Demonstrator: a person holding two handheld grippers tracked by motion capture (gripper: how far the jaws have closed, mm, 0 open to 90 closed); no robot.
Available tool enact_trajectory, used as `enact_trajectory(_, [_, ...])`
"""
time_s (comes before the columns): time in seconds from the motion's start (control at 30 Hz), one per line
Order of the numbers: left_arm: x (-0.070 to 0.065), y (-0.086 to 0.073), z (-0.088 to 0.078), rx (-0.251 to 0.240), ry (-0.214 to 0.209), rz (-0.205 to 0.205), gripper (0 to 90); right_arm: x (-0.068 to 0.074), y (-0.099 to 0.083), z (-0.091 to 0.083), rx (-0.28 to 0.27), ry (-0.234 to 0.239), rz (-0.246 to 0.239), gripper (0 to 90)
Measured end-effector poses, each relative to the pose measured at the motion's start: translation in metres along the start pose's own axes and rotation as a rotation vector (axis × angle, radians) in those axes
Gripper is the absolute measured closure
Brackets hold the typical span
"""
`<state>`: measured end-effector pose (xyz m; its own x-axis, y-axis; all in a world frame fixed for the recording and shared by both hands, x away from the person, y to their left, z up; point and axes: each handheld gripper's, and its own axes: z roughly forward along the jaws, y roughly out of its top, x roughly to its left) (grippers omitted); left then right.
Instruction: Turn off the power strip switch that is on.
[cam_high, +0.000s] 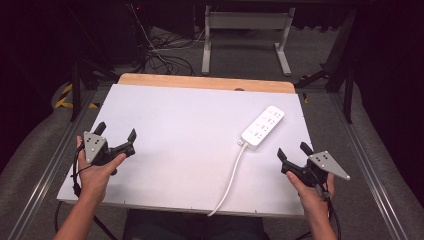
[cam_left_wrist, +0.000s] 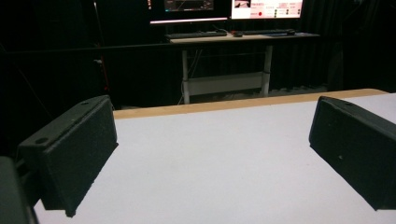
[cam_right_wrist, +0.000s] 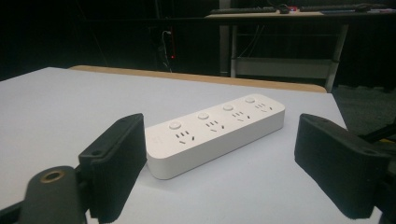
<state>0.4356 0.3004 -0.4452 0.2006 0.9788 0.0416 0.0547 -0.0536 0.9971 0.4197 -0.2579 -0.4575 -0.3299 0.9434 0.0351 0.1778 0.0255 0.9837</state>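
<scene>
From the high view, the person's two hands come in over the near edge of the white table top, one gripper in each. The left gripper sits over the near left part of the board with its jaws spread apart and nothing between them. The right gripper hangs over the near right corner, jaws likewise parted and empty. Just ahead of the right gripper, and a little to its left, lies the white power strip, flat on the board and angled so its far end points away toward the back right. Its white cable leaves the near end, curves back past the right gripper's left side and drops over the near edge of the table. The strip is well apart from the left gripper, far off to that gripper's right. A strip of bare wood shows along the far edge of the table.

In the left gripper view, the two black jaws stand wide at either side, and only the bare white table top lies between and ahead of them. Beyond the board a desk with lit screens stands in the dark room.

In the right gripper view, the power strip lies just ahead of the open jaws, its near end closer to the left jaw, not touched by either. Four sets of sockets, each with a round button, run along its top away from the gripper.
</scene>
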Motion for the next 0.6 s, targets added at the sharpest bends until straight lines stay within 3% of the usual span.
enact_trajectory(0.6, [-0.0015,0.0002,-0.0002,-0.002,-0.003,-0.007,1.8,0.0,0.0,-0.003,-0.004,-0.007,0.006,17.0])
